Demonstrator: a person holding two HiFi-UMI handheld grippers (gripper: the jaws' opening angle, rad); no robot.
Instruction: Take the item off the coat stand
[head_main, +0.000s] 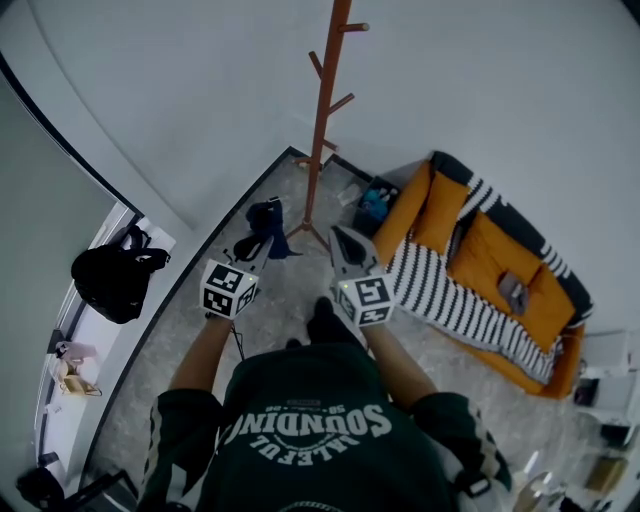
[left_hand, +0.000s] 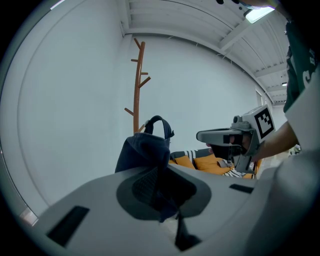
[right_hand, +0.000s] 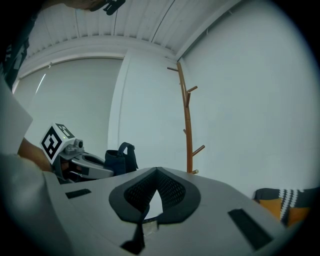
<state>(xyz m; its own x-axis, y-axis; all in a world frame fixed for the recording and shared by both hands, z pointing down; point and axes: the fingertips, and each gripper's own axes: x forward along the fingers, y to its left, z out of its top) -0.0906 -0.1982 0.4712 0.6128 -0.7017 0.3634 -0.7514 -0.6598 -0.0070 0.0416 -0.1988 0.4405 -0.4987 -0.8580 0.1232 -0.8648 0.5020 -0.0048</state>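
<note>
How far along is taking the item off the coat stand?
Done: the coat stand shows bare pegs, and the dark blue item is off it. In hand: the left gripper has its fingers shut on the item, clear of the stand. Left: perhaps setting it down; the right gripper is shut and empty.

The head view looks steeply down from above the person. The left gripper and right gripper are near, at centre. Beyond them lies the floor, with the coat stand in the far corner and the sofa to the right. The left gripper view rides low on its gripper, close behind the dark blue item in its jaws. It faces the far wall and tilts up to the ceiling. The right gripper view faces the same corner. Both gripper views share the coat stand and the sofa, and each catches the other gripper at its side.
</note>
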